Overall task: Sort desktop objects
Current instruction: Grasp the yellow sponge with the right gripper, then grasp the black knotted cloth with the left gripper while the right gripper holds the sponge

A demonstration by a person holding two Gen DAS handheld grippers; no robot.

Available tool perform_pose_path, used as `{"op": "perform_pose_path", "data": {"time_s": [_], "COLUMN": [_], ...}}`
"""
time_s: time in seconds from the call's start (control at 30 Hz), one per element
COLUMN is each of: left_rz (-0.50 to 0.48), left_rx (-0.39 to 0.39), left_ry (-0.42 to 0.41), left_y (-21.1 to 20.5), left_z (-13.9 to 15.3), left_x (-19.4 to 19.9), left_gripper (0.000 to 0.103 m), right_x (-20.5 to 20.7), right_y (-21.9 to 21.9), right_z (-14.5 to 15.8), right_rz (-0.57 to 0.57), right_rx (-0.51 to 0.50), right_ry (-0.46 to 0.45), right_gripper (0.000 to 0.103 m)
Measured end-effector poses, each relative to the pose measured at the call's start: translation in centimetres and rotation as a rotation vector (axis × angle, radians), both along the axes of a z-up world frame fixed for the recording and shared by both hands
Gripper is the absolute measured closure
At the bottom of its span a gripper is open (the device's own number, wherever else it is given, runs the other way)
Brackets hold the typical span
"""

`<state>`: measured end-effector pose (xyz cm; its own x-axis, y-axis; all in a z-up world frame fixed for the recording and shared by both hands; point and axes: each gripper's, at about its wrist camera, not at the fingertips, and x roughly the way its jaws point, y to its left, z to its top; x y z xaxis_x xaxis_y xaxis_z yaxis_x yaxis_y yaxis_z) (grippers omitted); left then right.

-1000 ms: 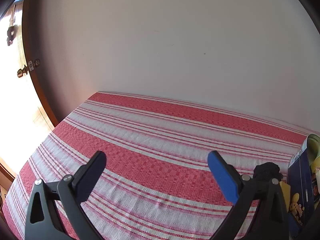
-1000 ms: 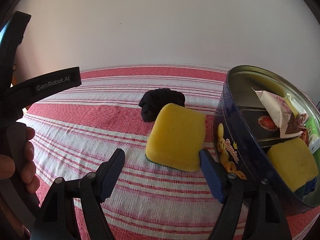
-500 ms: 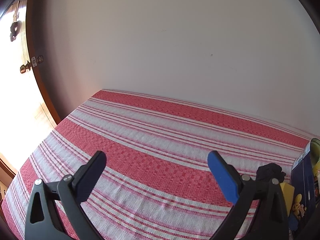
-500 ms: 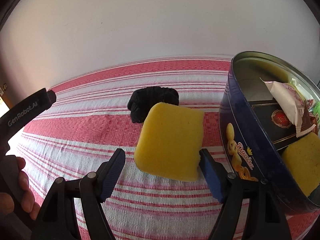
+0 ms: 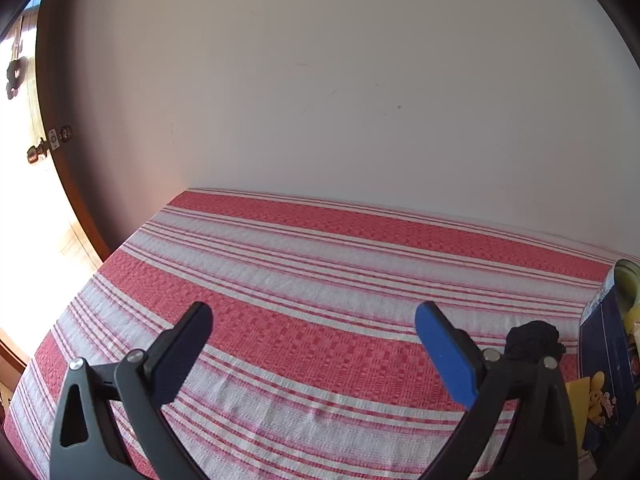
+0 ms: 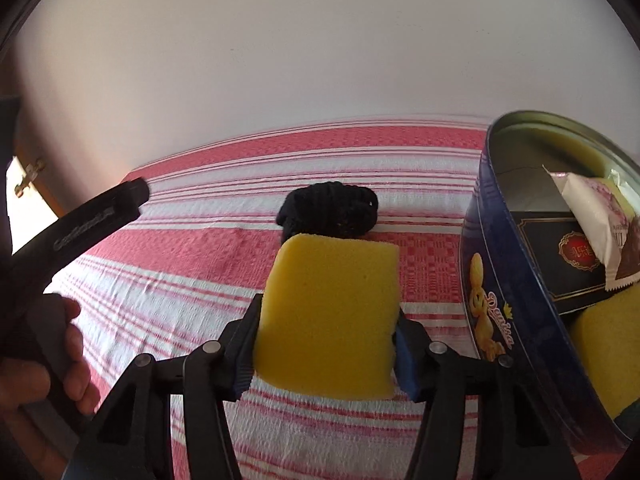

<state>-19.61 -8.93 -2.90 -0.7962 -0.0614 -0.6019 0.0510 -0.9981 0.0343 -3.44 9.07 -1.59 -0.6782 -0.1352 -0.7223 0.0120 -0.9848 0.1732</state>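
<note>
My right gripper [image 6: 326, 344] is shut on a yellow sponge [image 6: 332, 312], squeezing its sides just above the striped cloth. A black knitted bundle [image 6: 332, 210] lies right behind the sponge; it also shows in the left wrist view [image 5: 532, 338]. A round blue tin [image 6: 492, 292] stands to the right, holding another yellow sponge [image 6: 608, 356], a black box and a wrapped snack. My left gripper [image 5: 312, 344] is open and empty over the red-and-white cloth [image 5: 320, 280], left of the bundle. The tin's edge [image 5: 604, 340] shows at far right there.
A white wall runs behind the table. A wooden door frame [image 5: 60, 184] stands at the left. The person's hand on the left gripper's handle [image 6: 48, 332] shows at the left of the right wrist view.
My right gripper has closed on the yellow sponge, which was lying free between the open fingers before. The left gripper has shifted slightly and stays open.
</note>
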Motion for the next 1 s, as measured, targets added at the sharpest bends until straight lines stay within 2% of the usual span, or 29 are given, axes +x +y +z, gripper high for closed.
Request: {"op": "perform_pose_path", "data": {"time_s": [0.1, 0.2, 0.33, 0.43, 0.53, 0.63, 0.7, 0.73, 0.77, 0.8, 0.93, 1.0], "left_rz": [-0.11, -0.225, -0.391, -0.472, -0.488, -0.501, -0.488, -0.499, -0.511, -0.518, -0.516, -0.463], "left_rx": [-0.029, -0.097, -0.152, -0.112, -0.157, -0.192, -0.209, -0.196, -0.181, -0.171, -0.143, -0.123], "left_ry": [0.03, 0.05, 0.052, 0.015, -0.02, -0.056, -0.105, -0.126, -0.147, -0.171, -0.169, -0.15], "left_y": [1.7, 4.2, 7.4, 9.6, 12.0, 13.9, 14.9, 15.2, 15.3, 15.4, 15.1, 14.8], "left_z": [0.1, -0.2, -1.2, -1.8, -2.4, -3.2, -3.8, -4.0, -4.2, -4.4, -4.2, -4.0], "left_x": [0.6, 1.4, 2.4, 2.1, 1.4, 0.8, -0.1, -0.5, -0.8, -1.1, -1.3, -0.8], "left_gripper": [0.001, 0.001, 0.001, 0.001, 0.001, 0.001, 0.01, 0.023, 0.042, 0.053, 0.057, 0.057], "right_x": [3.1, 5.8, 8.4, 9.9, 10.8, 10.8, 9.8, 9.6, 9.5, 9.4, 10.8, 10.8], "right_y": [-0.4, 0.5, 2.9, 4.1, 4.9, 5.6, 5.9, 6.1, 6.2, 6.4, 5.1, 5.2], "right_z": [1.1, 2.2, 3.8, 5.2, 5.9, 6.1, 6.1, 6.2, 6.1, 6.1, 5.7, 5.5], "right_rz": [0.111, 0.146, 0.061, -0.012, -0.065, -0.087, -0.096, -0.102, -0.11, -0.118, -0.126, -0.123], "right_rx": [0.063, 0.085, 0.078, 0.114, 0.133, 0.152, 0.138, 0.13, 0.128, 0.129, 0.124, 0.126], "right_ry": [0.112, 0.219, 0.36, 0.47, 0.534, 0.538, 0.514, 0.505, 0.499, 0.496, 0.496, 0.504], "right_gripper": [0.045, 0.044, 0.044, 0.044, 0.044, 0.044, 0.044, 0.044, 0.044, 0.044, 0.044, 0.044]}}
